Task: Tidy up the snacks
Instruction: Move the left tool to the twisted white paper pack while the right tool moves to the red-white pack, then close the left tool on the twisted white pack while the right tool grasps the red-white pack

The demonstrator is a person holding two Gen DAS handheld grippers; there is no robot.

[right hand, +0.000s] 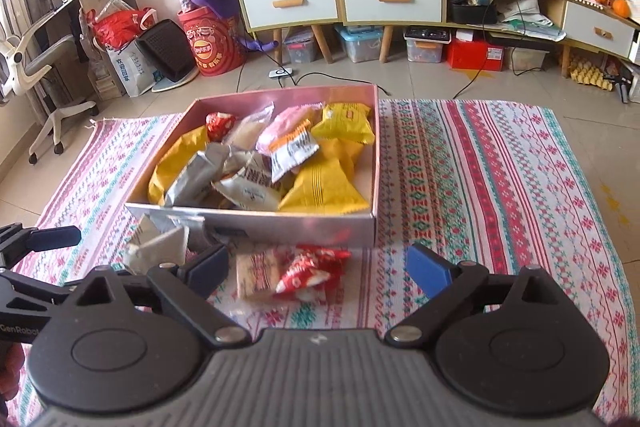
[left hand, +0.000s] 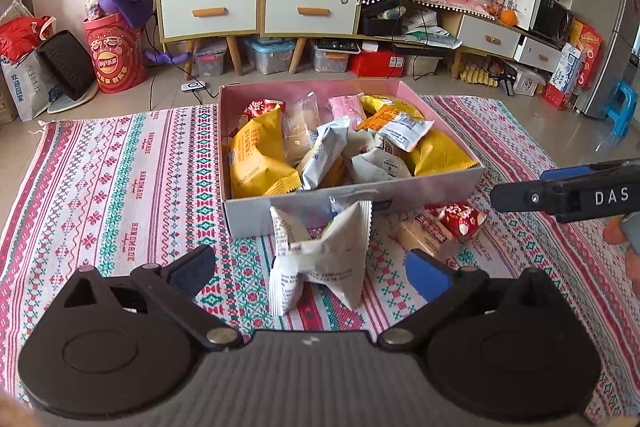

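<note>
An open pink-lined box [left hand: 256,215] stands on the patterned rug, holding several yellow, white and pink snack packets. A crumpled white packet [left hand: 320,259] lies in front of it, between the spread fingers of my left gripper [left hand: 311,269]; the pads do not touch it. Beside it lie a beige cracker packet [left hand: 424,233] and a red packet [left hand: 460,219]. In the right wrist view my right gripper [right hand: 320,271] stands open over the red packet [right hand: 312,267] and the beige packet [right hand: 256,275], just before the box [right hand: 300,227]. The white packet [right hand: 156,247] sits left of them.
The striped rug [left hand: 120,187] covers the tiled floor. Behind the box run cables and a white puck [left hand: 194,85]. Drawer cabinets [left hand: 208,11], storage bins and a red drum [left hand: 116,59] line the wall. An office chair [right hand: 44,67] stands far left.
</note>
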